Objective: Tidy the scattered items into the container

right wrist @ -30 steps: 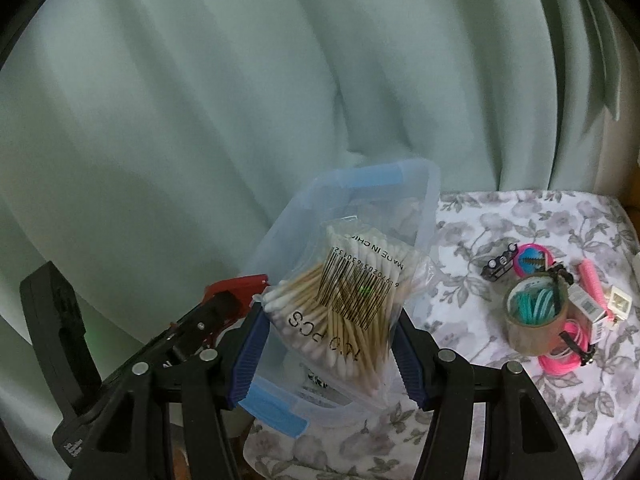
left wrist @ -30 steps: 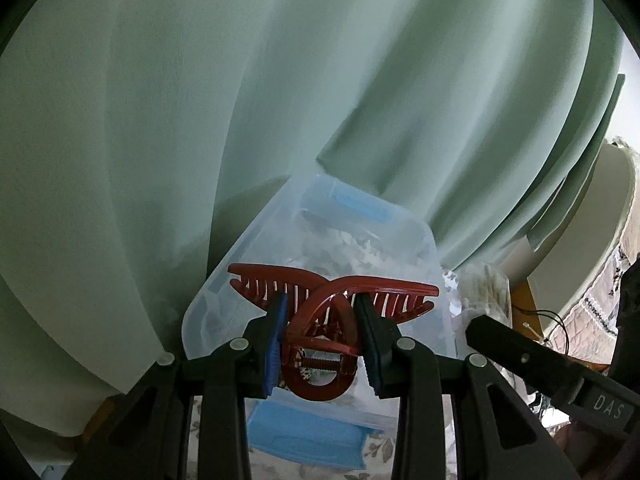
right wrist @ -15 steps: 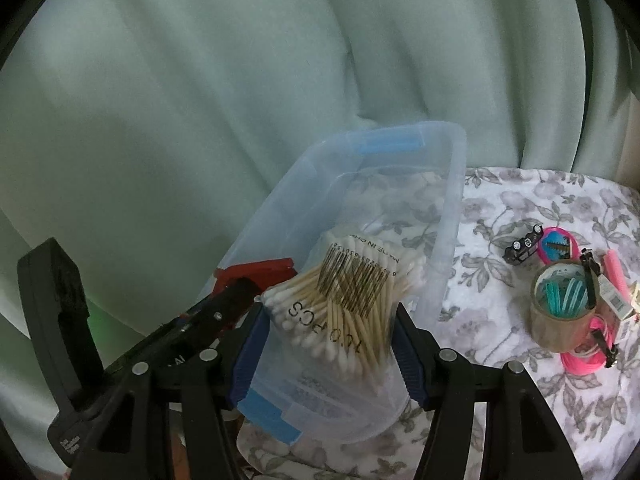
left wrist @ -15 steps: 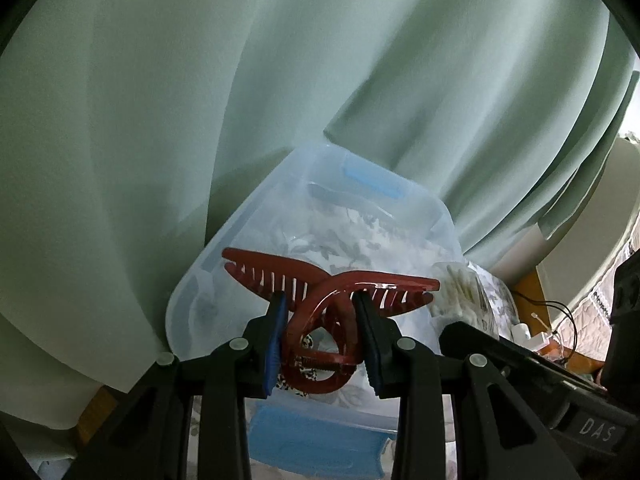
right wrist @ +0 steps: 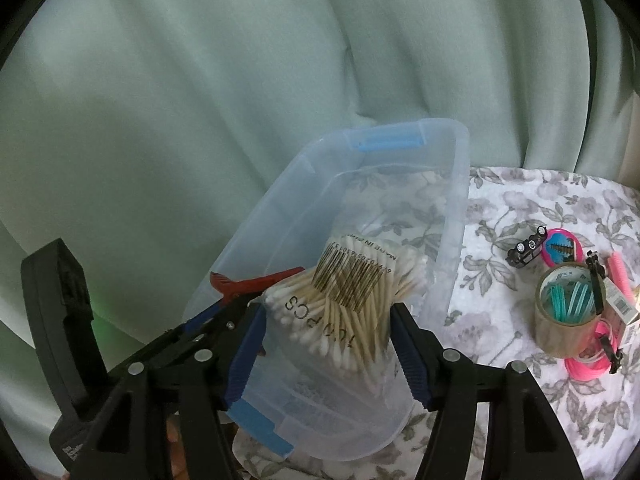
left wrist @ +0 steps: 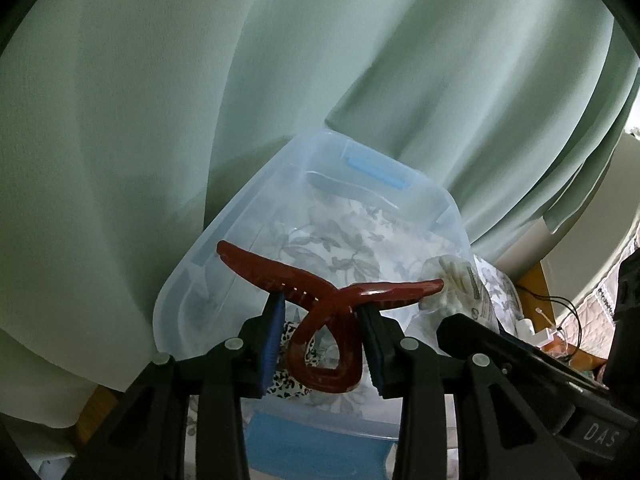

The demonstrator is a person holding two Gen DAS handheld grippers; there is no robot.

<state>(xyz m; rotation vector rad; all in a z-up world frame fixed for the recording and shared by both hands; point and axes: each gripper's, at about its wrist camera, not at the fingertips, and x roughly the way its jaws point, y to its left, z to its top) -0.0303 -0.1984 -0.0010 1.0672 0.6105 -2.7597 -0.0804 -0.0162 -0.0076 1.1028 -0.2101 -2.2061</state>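
A clear plastic container [left wrist: 208, 240] with blue latches stands on the floral cloth against the curtain. My left gripper [left wrist: 320, 320] hovers over its near end. Its pads still touch a red hair claw [left wrist: 332, 300], which lies tilted between them while the jaws ease open. A leopard-print scrunchie [left wrist: 288, 384] lies in the box below. In the right wrist view my right gripper [right wrist: 326, 312] holds a bag of cotton swabs [right wrist: 344, 304] low inside the container [right wrist: 460, 168]. Its jaws are opening with the pads still against the bag. The red hair claw [right wrist: 256, 282] shows just left of the bag.
On the floral tablecloth [right wrist: 520, 208] right of the box stand a tape roll [right wrist: 564, 320] holding teal pieces, a pink round case [right wrist: 560, 246], black clips [right wrist: 524, 250] and a pink coil [right wrist: 588, 364]. A green curtain [right wrist: 200, 80] hangs close behind the box.
Both grippers have come forward and lower over the box. The hair claw has tipped forward between the left pads. The swab bag has sunk into the box and the right jaws have widened.
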